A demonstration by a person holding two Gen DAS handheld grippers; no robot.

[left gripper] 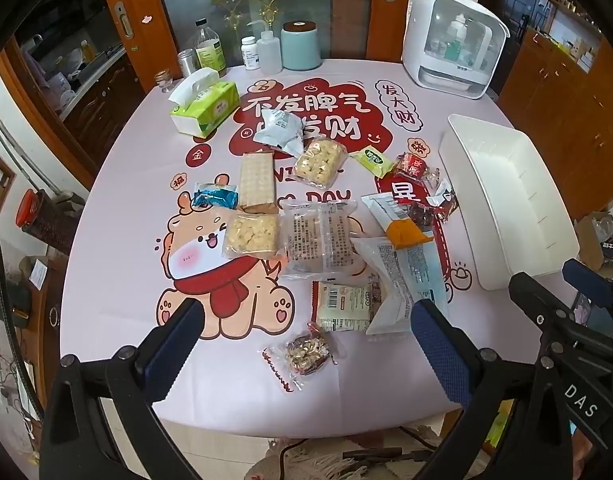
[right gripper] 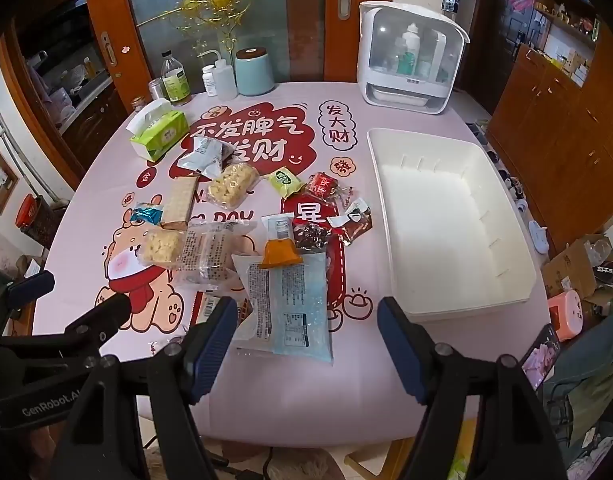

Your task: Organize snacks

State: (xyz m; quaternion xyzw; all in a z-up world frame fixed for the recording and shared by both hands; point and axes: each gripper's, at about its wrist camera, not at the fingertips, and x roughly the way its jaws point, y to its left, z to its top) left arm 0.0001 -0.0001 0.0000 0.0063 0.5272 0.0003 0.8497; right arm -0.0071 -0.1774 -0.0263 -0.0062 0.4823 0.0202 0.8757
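Note:
Several wrapped snacks lie scattered on the pink tablecloth: a pale blue packet (right gripper: 286,308), an orange-ended packet (right gripper: 280,240), a clear packet with print (left gripper: 320,236), puffed-rice bars (left gripper: 252,236), a cracker pack (left gripper: 257,180), red candies (left gripper: 412,168) and a nut date (left gripper: 306,352). An empty white bin (right gripper: 446,220) stands on the right, also in the left wrist view (left gripper: 506,200). My left gripper (left gripper: 306,320) is open above the near snacks. My right gripper (right gripper: 306,316) is open over the pale blue packet.
A green tissue box (left gripper: 206,104), bottles (left gripper: 210,52), a teal canister (left gripper: 300,46) and a white sterilizer cabinet (left gripper: 454,40) stand along the table's far edge. Wooden cabinets (right gripper: 566,128) stand to the right. Boxes (right gripper: 582,268) sit on the floor at right.

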